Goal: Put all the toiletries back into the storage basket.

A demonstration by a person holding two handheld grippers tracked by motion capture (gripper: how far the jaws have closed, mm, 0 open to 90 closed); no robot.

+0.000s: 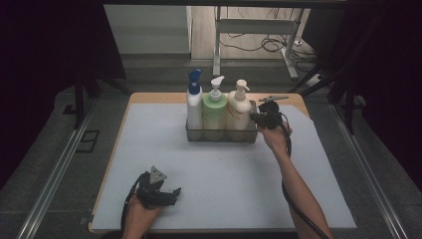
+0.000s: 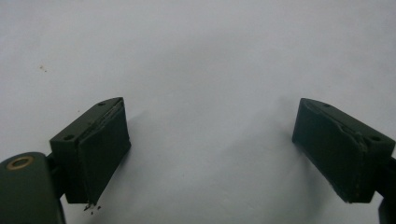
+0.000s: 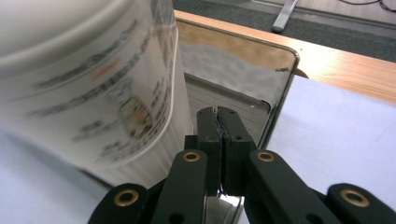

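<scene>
- Mat (image 1: 149, 149), white, one: covers nearly all of the wooden table (image 1: 164, 97), whose bare top shows as a strip along the far edge.
- Left gripper (image 1: 169, 194), one: held low near the table's near-left corner, over bare mat; in the left gripper view its two black jaws stand wide apart with nothing between them, and a few dark specks lie on the mat beside them.
- Metal tray (image 1: 221, 135), one: a shiny rectangular caddy with low walls, standing at the middle of the table toward the far edge.
- Pump bottles, three, upright in a row inside the tray, close side by side: a white bottle with blue cap (image 1: 194, 104) at the left end, a green bottle (image 1: 214, 109) with a white pump in the middle, a cream bottle (image 1: 239, 107) at the right end.
- Right gripper (image 1: 257, 118), one: at the tray's right end, just beside the cream bottle; in the right gripper view its jaws are pressed together on the thin right end wall of the tray (image 3: 280, 84), with the cream bottle (image 3: 93, 88) standing just inside that wall.
- Forearm (image 1: 298, 189), one, bare: runs from the table's near edge up to the right gripper, with a black cable trailing along it.
- Surroundings: a metal frame leg and loose cables on the floor beyond the far edge; a rail along each side of the table.
</scene>
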